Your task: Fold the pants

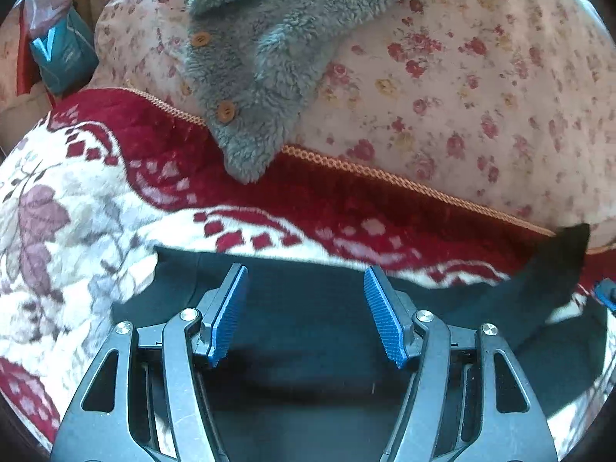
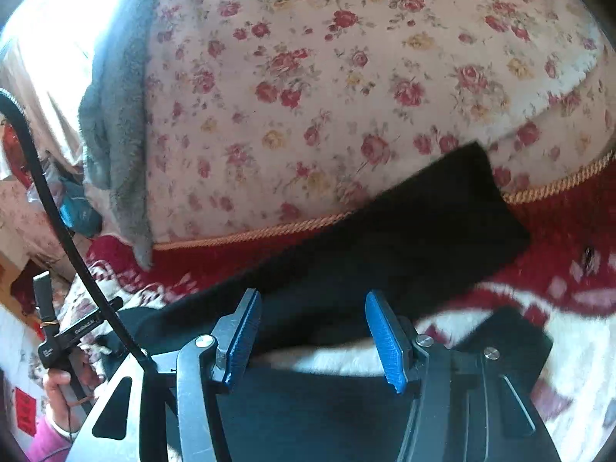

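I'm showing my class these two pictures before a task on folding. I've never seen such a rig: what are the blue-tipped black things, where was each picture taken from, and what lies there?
Each picture comes from a camera on a hand-held tool, looking along its two blue-padded fingers. One shows the left tool, the other the right tool. Both are open, holding nothing. Under them lie the black pants, spread on a red-and-white blanket. Behind are a rose-print quilt and a grey fleece jacket with wooden buttons. The person's hand, gripping the left tool's handle, shows in the right view.
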`<state>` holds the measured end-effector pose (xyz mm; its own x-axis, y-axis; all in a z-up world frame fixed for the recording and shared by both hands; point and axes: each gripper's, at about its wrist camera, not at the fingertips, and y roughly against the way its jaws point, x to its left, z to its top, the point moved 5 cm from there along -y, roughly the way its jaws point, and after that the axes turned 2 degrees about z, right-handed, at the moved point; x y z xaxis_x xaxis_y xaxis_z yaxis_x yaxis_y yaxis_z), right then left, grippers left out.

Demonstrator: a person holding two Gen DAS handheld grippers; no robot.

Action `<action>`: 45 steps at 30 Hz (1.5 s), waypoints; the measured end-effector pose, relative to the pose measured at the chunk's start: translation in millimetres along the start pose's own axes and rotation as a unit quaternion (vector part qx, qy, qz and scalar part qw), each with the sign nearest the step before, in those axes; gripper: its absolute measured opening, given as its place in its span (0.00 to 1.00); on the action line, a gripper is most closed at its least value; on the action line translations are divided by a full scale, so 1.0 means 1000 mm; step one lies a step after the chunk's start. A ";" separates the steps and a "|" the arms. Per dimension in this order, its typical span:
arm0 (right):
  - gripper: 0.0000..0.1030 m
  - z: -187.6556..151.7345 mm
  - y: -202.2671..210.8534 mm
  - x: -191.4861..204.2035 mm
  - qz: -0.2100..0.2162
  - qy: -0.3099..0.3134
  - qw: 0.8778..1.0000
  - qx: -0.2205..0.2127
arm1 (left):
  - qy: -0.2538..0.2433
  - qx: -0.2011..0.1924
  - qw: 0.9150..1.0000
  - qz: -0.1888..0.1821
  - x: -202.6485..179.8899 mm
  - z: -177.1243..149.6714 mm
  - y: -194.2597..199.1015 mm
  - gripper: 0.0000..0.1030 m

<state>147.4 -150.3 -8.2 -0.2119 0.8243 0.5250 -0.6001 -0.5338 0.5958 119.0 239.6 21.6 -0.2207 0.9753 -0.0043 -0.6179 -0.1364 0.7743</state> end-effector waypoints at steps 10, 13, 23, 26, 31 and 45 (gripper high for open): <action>0.53 -0.085 0.057 0.010 0.053 -0.050 0.996 0.044 | 0.053 0.036 0.998 -0.028 0.045 -0.075 0.038 0.61; 0.53 -0.103 0.069 0.002 0.056 -0.080 0.994 0.044 | 0.079 0.049 0.995 -0.030 0.056 -0.094 0.036 0.61; 0.53 -0.113 0.066 -0.018 0.045 -0.144 0.988 0.044 | 0.153 0.057 0.986 -0.045 0.062 -0.106 0.022 0.61; 0.53 -0.109 0.059 -0.026 0.064 -0.174 0.982 0.026 | 0.150 0.053 0.987 -0.033 0.058 -0.100 0.016 0.62; 0.53 -0.098 0.054 -0.041 0.090 -0.230 0.969 -0.009 | 0.174 0.057 0.983 -0.034 0.055 -0.090 0.009 0.62; 0.55 -0.113 0.066 -0.040 0.065 -0.258 0.963 0.045 | 0.188 0.099 0.974 -0.074 0.066 -0.117 0.034 0.62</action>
<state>29.3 -197.1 -58.7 0.1444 0.5577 0.8174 -0.5196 -0.6603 0.5423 -4.7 278.9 -26.8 -0.4232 0.8446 -0.3280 -0.5150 0.0737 0.8540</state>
